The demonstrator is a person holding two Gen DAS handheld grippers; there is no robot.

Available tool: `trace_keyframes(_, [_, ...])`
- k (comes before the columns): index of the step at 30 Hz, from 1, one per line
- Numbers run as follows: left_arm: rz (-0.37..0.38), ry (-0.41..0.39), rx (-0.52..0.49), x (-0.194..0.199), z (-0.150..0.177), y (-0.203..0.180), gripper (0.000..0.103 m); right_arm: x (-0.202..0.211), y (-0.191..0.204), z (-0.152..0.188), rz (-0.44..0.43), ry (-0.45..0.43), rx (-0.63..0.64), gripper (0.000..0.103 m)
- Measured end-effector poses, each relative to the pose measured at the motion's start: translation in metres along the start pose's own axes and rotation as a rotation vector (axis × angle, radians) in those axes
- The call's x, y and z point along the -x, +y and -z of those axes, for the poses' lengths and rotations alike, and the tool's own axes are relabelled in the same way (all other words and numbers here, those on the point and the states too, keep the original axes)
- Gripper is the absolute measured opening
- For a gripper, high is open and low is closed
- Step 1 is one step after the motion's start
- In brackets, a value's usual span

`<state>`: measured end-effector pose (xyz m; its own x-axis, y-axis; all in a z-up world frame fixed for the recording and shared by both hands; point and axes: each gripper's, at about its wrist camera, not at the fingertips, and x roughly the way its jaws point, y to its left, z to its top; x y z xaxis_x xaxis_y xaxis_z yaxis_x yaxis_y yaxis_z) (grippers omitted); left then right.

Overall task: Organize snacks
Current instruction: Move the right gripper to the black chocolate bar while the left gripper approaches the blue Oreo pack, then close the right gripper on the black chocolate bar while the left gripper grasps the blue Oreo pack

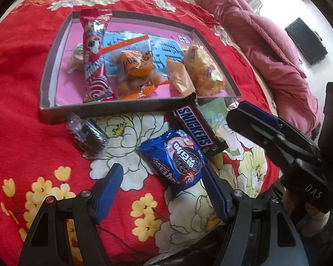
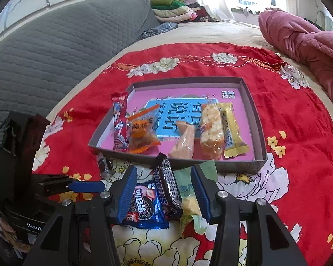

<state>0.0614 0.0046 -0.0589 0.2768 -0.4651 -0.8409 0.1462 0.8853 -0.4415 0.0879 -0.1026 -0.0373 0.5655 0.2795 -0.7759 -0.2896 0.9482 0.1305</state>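
A grey tray (image 1: 122,107) (image 2: 237,167) with a pink floor holds several wrapped snacks, among them a long red pack (image 1: 94,55) and an orange pack (image 1: 135,66). In front of it on the cloth lie a dark round cake in clear wrap (image 1: 88,137), a Snickers bar (image 1: 194,126) (image 2: 168,190), a blue Oreo pack (image 1: 177,157) (image 2: 144,206) and a pale green packet (image 1: 215,115) (image 2: 188,199). My left gripper (image 1: 164,188) is open, the Oreo pack's near end between its fingers. My right gripper (image 2: 164,188) (image 1: 239,113) hangs open over the Oreo, Snickers and green packet.
A red flowered cloth (image 1: 22,88) covers the bed. A pink quilt (image 1: 266,44) (image 2: 299,44) lies bunched at the right. A grey quilted cushion (image 2: 55,55) stands at the left, with folded clothes (image 2: 175,8) behind it. A black screen (image 1: 306,40) stands at the far right.
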Motion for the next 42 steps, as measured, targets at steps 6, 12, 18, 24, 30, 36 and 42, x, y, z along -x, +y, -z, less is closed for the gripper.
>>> trace_keyframes(6, [0.021,0.03,-0.013,-0.013,0.001,-0.006,0.075,-0.008,-0.002,0.003,0.0,0.028,0.011,0.05])
trace_keyframes(12, [0.036,0.041,-0.002,-0.022,0.001,-0.006,0.075,-0.016,-0.003,0.004,-0.01,0.043,0.025,0.049])
trace_keyframes(18, [0.032,0.045,-0.007,-0.028,-0.001,-0.008,0.074,-0.032,0.0,0.002,-0.03,0.084,0.05,0.042])
trace_keyframes(24, [0.029,0.043,-0.024,-0.031,-0.002,-0.011,0.074,-0.051,-0.004,0.004,-0.048,0.14,0.056,0.03])
trace_keyframes(30, [0.03,0.036,-0.031,-0.036,-0.004,-0.015,0.073,-0.055,-0.015,0.011,-0.103,0.153,0.016,0.019])
trace_keyframes(36, [0.047,0.022,-0.013,-0.041,-0.009,-0.015,0.073,-0.042,-0.022,0.012,-0.121,0.115,-0.024,0.018])
trace_keyframes(42, [0.036,0.008,-0.014,-0.047,-0.013,-0.017,0.065,-0.028,-0.028,0.01,-0.107,0.074,-0.057,0.017])
